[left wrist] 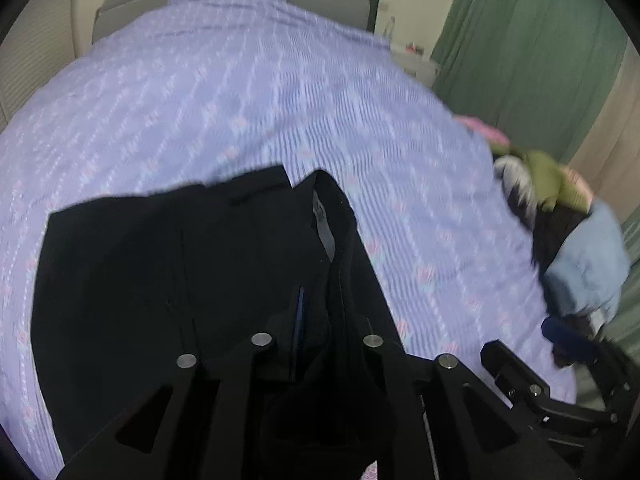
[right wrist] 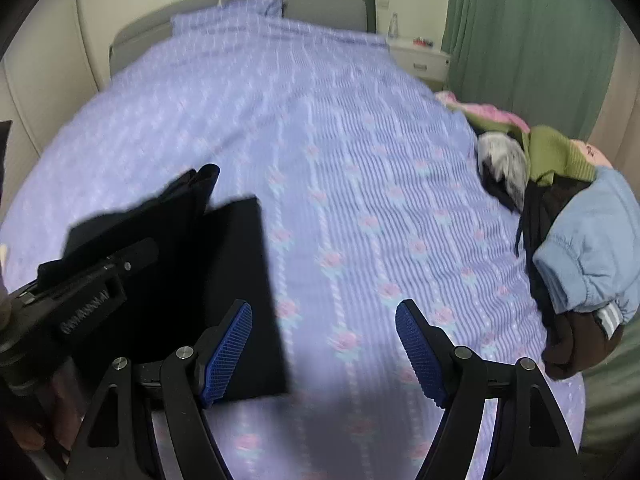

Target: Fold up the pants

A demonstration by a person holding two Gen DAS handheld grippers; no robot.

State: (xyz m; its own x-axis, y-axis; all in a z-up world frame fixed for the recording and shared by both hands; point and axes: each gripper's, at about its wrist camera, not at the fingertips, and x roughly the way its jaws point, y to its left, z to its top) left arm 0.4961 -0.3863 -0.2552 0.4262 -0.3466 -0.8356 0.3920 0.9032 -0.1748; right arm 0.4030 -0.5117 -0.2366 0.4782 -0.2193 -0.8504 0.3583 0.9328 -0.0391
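Left wrist view: your left gripper (left wrist: 316, 344) has its fingers drawn together on the pants (left wrist: 168, 264), with dark cloth bunched between them; the pads themselves are hidden under the fabric. Ahead of the fingers and to their left, the pants lie as a folded black panel on the bed (left wrist: 240, 100). A grey label shows at the raised edge just ahead of the fingers. Your right gripper (left wrist: 552, 396) appears low at the right edge of this view, beside the left one; its state cannot be judged from here.

Right wrist view: your right gripper (right wrist: 324, 344) has its fingers (right wrist: 420, 356) wide apart, blue ribbed pads facing each other, nothing between them. They hang over the bed (right wrist: 320, 120). The pants (right wrist: 236, 280) sit just left of the left finger, their straight right edge running past that pad. The left gripper (right wrist: 92, 284) lies across the pants further left. A clothes pile (right wrist: 576, 240) sits well to the right of the fingers at the bed's edge, with a green curtain (right wrist: 532, 40) behind it. This view is somewhat blurred.
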